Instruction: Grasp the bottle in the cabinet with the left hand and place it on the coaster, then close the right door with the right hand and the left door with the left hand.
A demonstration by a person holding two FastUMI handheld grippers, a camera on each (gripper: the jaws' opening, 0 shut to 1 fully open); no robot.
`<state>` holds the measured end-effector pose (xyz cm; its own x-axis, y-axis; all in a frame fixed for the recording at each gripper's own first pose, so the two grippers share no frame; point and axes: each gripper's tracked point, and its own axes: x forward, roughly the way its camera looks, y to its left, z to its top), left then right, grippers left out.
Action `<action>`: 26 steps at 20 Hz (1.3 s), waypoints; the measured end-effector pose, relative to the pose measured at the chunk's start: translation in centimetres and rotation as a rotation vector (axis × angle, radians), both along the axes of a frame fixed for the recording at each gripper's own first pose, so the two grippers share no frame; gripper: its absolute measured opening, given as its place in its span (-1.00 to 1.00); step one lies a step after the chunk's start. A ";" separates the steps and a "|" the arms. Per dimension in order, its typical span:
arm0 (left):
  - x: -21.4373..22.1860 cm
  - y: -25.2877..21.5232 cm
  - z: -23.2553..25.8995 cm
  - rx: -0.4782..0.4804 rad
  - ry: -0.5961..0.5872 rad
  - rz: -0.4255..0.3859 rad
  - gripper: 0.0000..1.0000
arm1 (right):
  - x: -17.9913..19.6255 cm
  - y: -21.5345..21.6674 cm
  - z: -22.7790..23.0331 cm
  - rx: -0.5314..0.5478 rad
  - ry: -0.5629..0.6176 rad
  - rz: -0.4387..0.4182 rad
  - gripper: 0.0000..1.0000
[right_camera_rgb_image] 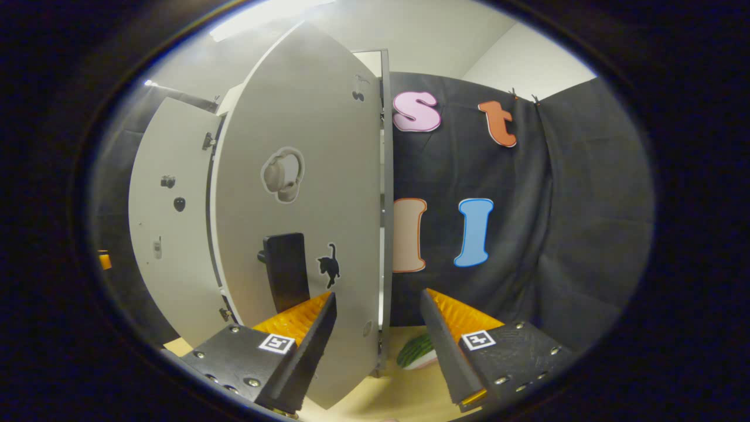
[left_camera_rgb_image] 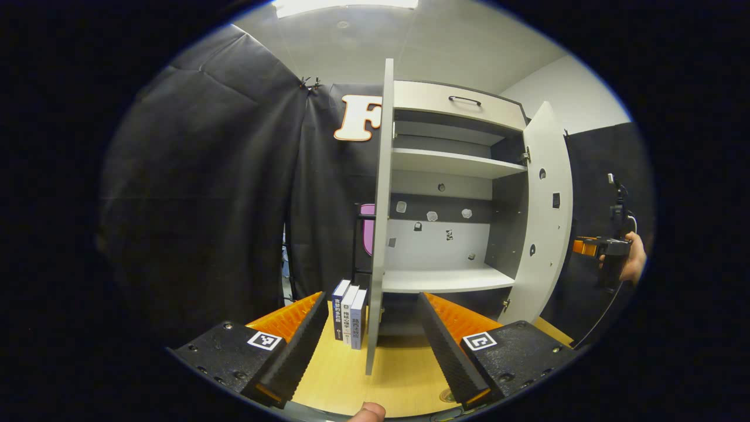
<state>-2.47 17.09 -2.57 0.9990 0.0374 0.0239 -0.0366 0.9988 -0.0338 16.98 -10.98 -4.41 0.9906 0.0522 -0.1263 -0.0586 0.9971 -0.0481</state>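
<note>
The pale cabinet point(left_camera_rgb_image: 457, 108) stands open, and the shelves point(left_camera_rgb_image: 445, 280) I see hold nothing. Its left door point(left_camera_rgb_image: 381, 223) faces me edge-on, with its lower edge between the spread fingers of my open left gripper point(left_camera_rgb_image: 372, 351). The right door point(left_camera_rgb_image: 546, 217) swings out at the right. Beyond it a hand holds the right gripper point(left_camera_rgb_image: 603, 246). In the right gripper view, the right door's outer face point(right_camera_rgb_image: 304, 193) with a black handle point(right_camera_rgb_image: 285, 269) is close. Its free edge point(right_camera_rgb_image: 385, 246) stands between the fingers of my open right gripper point(right_camera_rgb_image: 375, 346). A green striped flat thing point(right_camera_rgb_image: 417, 350) lies on the table.
Three upright books point(left_camera_rgb_image: 349, 316) stand on the wooden table point(left_camera_rgb_image: 404, 375) just left of the left door. A pink object point(left_camera_rgb_image: 367, 228) sits behind that door. Black cloth walls close in both sides. A fingertip point(left_camera_rgb_image: 366, 412) shows at the bottom edge.
</note>
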 end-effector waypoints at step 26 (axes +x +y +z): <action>6.7 10.7 -3.5 -0.002 0.086 -0.029 0.86 | 0.2 8.4 -2.3 -0.008 -0.021 0.017 0.95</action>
